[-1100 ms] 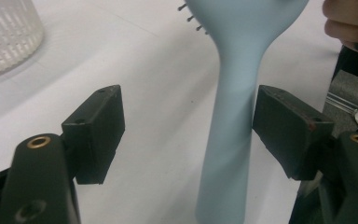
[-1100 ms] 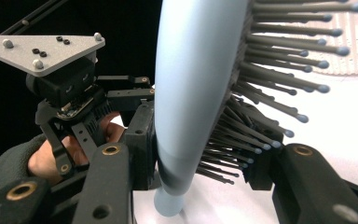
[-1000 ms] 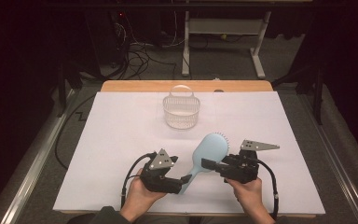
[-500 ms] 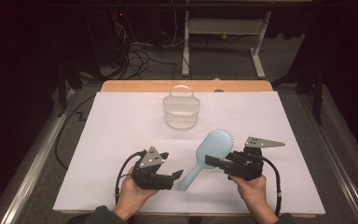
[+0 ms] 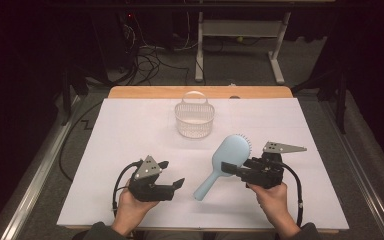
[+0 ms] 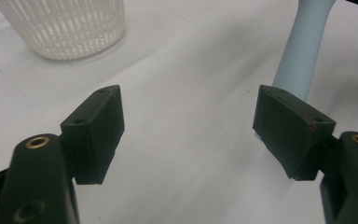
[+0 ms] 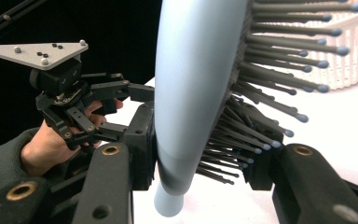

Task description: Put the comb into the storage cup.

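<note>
left gripper nearest, jaws spread, holding nothing. right gripper pinches the blue hairbrush at the head, raised over the table. white basket beyond stands unfilled; placing the brush there likely remains.

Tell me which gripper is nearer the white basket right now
Right. The right gripper, jaws shut on the blue hairbrush, sits just below and right of the white basket. The left gripper, jaws open and empty, is farther toward the table's near edge.

A lab: paper-covered table, tangled cables on grey floor.
</note>
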`<state>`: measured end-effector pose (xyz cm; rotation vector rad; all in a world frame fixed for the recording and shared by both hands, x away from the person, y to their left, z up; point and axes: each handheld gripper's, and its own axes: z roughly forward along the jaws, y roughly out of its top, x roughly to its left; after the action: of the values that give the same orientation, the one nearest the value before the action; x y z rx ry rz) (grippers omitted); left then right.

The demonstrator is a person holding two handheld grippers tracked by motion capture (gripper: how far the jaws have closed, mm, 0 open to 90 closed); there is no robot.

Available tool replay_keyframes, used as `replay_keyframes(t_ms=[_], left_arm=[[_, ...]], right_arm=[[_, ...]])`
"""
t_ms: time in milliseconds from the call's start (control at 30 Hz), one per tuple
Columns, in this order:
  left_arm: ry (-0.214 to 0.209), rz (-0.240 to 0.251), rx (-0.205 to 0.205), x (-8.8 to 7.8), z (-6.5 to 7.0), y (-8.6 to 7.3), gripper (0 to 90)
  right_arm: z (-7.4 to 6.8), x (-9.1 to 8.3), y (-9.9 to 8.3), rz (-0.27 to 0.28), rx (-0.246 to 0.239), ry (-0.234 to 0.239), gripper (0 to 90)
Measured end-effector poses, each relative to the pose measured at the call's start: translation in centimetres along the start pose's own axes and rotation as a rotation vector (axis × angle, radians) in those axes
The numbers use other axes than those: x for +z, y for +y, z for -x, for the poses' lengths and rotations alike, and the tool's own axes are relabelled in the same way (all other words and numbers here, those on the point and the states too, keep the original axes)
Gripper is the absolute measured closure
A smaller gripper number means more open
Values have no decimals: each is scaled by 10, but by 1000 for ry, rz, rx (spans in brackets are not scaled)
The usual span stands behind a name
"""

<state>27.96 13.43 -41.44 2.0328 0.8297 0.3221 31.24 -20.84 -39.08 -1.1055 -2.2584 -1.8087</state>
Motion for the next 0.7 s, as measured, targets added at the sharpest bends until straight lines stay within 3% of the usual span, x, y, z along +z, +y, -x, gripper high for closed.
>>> replay_keyframes(t_ms=[700], left_arm=[[91, 37, -62, -29, -26, -18, 239]], right_arm=[[7, -6, 12, -13, -10, -46, 547]])
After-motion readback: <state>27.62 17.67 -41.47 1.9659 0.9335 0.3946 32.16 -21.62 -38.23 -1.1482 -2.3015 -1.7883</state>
